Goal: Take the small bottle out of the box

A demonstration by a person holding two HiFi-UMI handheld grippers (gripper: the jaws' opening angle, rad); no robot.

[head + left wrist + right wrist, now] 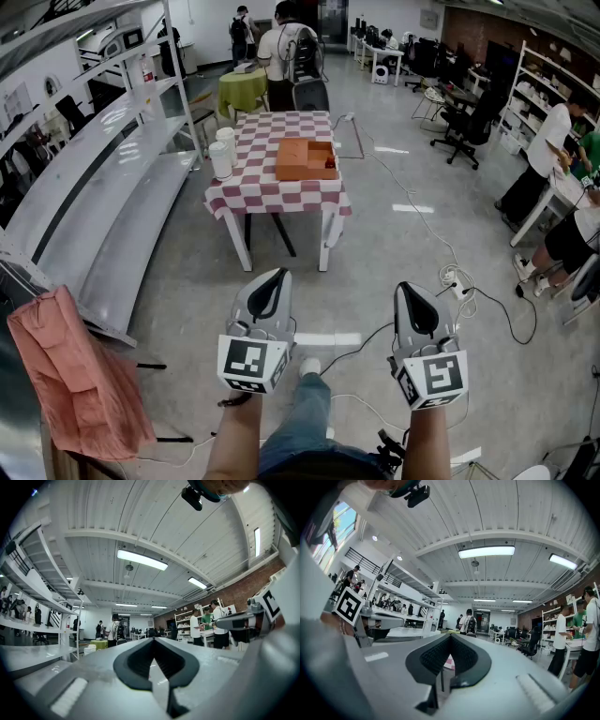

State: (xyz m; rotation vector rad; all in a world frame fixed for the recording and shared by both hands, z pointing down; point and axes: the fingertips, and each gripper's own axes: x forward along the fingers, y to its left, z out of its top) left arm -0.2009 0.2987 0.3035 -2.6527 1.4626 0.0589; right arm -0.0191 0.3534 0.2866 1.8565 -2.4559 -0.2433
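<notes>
L gripper: jaws together, nothing between them. It is held level, low in front of the person, tips pointing fwd. R gripper: same, jaws closed and empty, level, alongside the L one w/ a gap between them. In the head view, both forearms reach straight out from the body, marker cubes facing the camera, floor and the person's leg beneath.

Going outward, the table w/ the checked cloth stands well apart from both grippers, straight ahead across open floor. The box sits on the far-right part of the cloth, its long side running across the view. A small dark-red item at the box's right edge is prob. the small bottle, but it's too small to be sure, and its axis can't be read. White containers stand at the table's left edge.

Key relation: the box lies dead ahead, approx. between the two gripper lines and a bit closer to the L one, though the bottle is on the R side of the box. Neither gripper is in reach, so the approach comes first.
</notes>
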